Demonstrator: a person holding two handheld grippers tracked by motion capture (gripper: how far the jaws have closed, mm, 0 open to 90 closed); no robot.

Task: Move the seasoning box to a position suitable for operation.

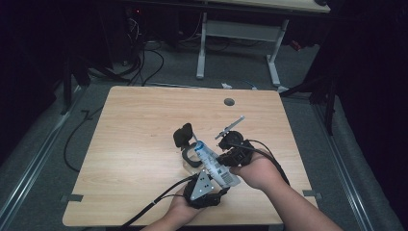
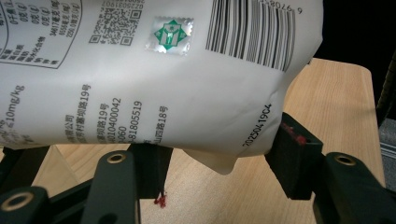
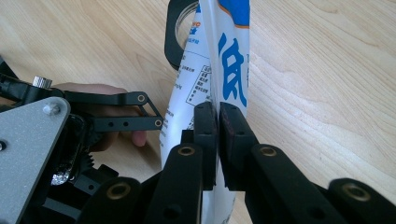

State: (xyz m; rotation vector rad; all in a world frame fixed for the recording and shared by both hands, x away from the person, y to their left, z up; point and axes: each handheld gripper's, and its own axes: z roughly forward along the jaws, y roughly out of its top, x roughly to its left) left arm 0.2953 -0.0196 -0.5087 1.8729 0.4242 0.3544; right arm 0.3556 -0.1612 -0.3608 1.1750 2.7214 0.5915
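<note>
The white printed pouch with blue lettering hangs in the air above the near middle of the table, stretched between the two claws, its upper end tilted toward a glass jar with a black rim that stands on the table. The right claw is pinched tight on one edge of the pouch, its jaws nearly meeting with the film between them. The left claw straddles the pouch's lower end by the barcode; its jaws stand fairly wide, and the pads may only just touch the film, which the close view does not settle. A black lid lies just beyond the jar. The pouch seems lifted and aimed at the jar's mouth; whether it is opened cannot be told, and pouring appears not yet done.
</note>
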